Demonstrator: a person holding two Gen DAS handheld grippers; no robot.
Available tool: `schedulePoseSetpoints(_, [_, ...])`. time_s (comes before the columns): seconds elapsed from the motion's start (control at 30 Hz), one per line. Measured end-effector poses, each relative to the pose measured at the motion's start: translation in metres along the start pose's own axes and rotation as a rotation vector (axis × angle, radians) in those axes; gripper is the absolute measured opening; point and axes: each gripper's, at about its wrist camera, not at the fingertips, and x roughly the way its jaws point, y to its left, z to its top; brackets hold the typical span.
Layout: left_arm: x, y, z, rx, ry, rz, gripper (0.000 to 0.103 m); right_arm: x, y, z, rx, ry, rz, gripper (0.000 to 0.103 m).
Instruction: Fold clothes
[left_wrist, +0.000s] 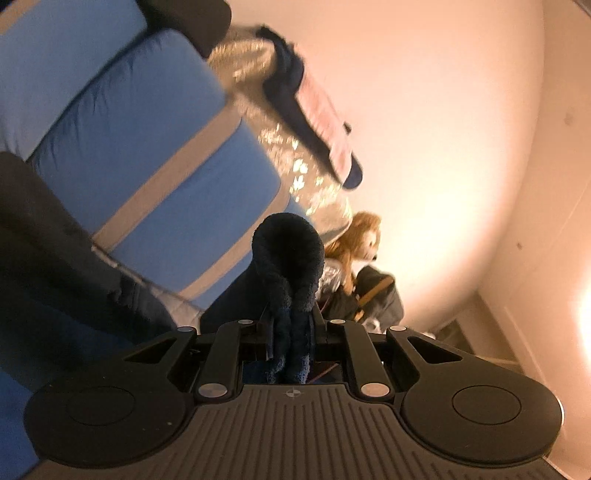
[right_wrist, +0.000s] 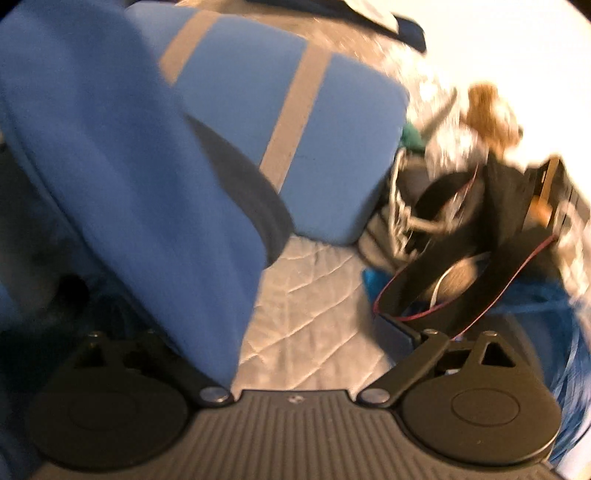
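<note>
My left gripper (left_wrist: 291, 325) is shut on a dark navy fleecy garment (left_wrist: 288, 254); a fold of it bulges up above the closed fingers. Behind it lies a blue cushion with grey stripes (left_wrist: 147, 147). In the right wrist view, my right gripper (right_wrist: 295, 332) has its linkage arms spread wide and nothing is clamped between them. A blue garment with a dark band (right_wrist: 147, 177) hangs over the gripper's left side and hides its left finger. The striped blue cushion (right_wrist: 295, 129) lies beyond it on a pale quilted cover (right_wrist: 314, 306).
A shiny silver quilted cover (left_wrist: 295, 162) bears a navy and pink garment (left_wrist: 317, 114) near a pale wall. A brown plush toy (left_wrist: 362, 236) and a dark bag (left_wrist: 373, 295) sit lower right. The right wrist view shows black bags with red piping (right_wrist: 461, 258).
</note>
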Motion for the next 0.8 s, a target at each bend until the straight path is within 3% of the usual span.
schedulePoseSetpoints(0.27, [-0.024,0.005,0.029,-0.053,-0.088,-0.010,0.016,0.007,-0.028,0.014,0.245,0.060,0.110,0.103])
schedulePoseSetpoints(0.43, [-0.032,0.009,0.037,-0.070,-0.119,-0.012,0.016,0.009,-0.038,0.040,0.297,0.051,0.108,0.103])
schedulePoseSetpoints(0.6, [-0.035,0.017,0.043,-0.123,-0.156,-0.037,0.015,0.016,-0.045,0.047,0.509,0.119,0.147,0.103])
schedulePoseSetpoints(0.8, [-0.038,0.018,0.061,-0.166,-0.209,-0.046,0.015,0.033,-0.005,0.041,0.377,0.185,0.171,0.103])
